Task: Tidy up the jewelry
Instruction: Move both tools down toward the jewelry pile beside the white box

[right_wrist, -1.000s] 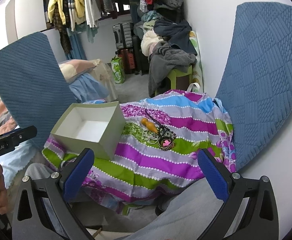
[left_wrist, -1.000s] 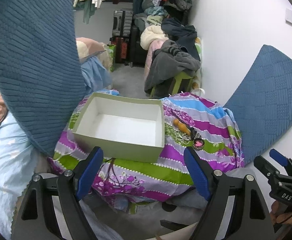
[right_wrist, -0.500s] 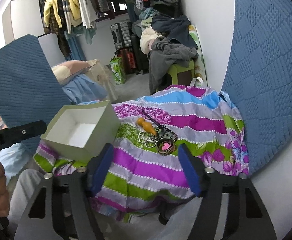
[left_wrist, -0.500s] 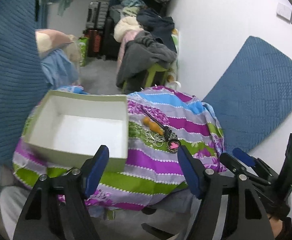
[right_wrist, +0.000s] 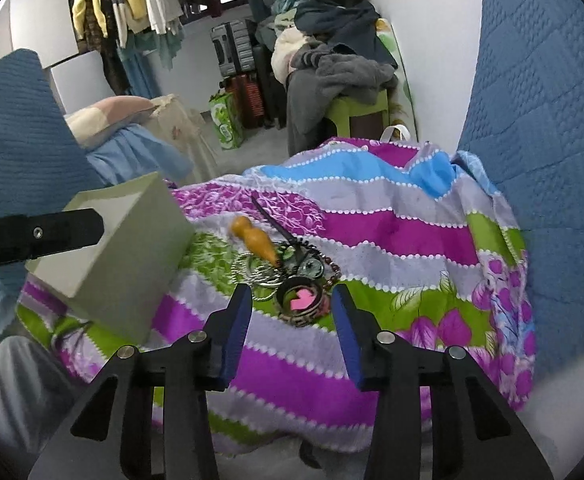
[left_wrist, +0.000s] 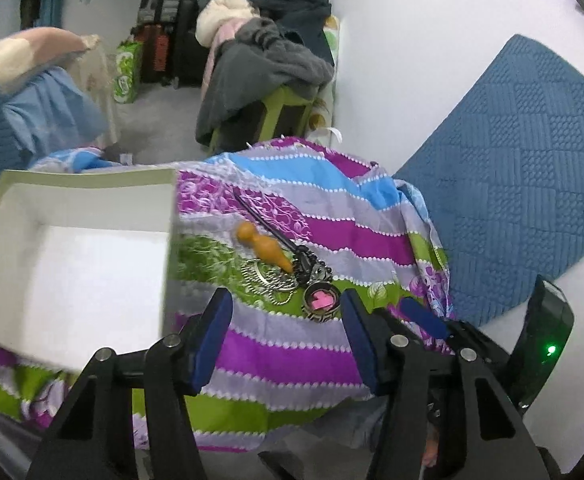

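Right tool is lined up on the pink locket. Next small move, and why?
Probably ease the right tool down over the locket. Its jaws are closing but nothing is between them yet, and the locket lies just ahead on the cloth, tangled with chains. The box sits empty.

We see even, soft indoor light with no hard shadows. The white box (left_wrist: 72, 248) interior glares pale and smears with motion blur (worst in the left wrist view). Fisheye bending curves the wall (right_wrist: 432, 60), and black vignette rings both frames' corners.
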`<state>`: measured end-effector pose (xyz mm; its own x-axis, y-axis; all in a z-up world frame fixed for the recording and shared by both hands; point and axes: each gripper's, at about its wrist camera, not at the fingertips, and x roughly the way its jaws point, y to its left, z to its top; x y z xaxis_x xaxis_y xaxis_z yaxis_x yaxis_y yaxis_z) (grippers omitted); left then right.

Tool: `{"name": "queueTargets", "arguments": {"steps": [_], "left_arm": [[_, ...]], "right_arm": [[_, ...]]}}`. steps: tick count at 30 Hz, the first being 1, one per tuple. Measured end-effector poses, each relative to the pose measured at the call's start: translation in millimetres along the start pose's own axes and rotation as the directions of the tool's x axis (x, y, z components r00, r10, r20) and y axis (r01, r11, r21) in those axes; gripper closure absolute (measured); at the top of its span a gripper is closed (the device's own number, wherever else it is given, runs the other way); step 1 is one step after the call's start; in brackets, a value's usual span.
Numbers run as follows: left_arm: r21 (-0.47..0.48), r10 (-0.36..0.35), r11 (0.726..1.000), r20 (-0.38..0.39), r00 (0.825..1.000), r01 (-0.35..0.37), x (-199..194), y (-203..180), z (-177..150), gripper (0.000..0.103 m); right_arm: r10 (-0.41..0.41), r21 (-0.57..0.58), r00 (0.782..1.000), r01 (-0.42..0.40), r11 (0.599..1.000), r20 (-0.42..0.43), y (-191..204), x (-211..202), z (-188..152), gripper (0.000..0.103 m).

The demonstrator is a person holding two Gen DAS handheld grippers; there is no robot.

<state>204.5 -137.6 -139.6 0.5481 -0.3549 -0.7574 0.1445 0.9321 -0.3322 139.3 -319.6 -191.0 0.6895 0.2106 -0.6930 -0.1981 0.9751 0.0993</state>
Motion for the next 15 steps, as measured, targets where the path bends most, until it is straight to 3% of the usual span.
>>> {"name": "queueTargets", "arguments": {"steps": [6, 15], "left_arm": [[-0.029, -0.018, 0.999, -0.068, 0.998, 0.017, 55, -2, 9, 0.055], [-0.084, 0.012, 0.996, -0.122, 0.992, -0.023, 120, 6, 13, 0.058]], "right_arm": [[0.003, 0.015, 0.998, -0.002, 1.000, -0.065, -19, 39, 1, 0.065], [0.057, 0.036, 0.982, -0.052, 0.998, -0.179, -37, 85, 0, 0.079]]}}
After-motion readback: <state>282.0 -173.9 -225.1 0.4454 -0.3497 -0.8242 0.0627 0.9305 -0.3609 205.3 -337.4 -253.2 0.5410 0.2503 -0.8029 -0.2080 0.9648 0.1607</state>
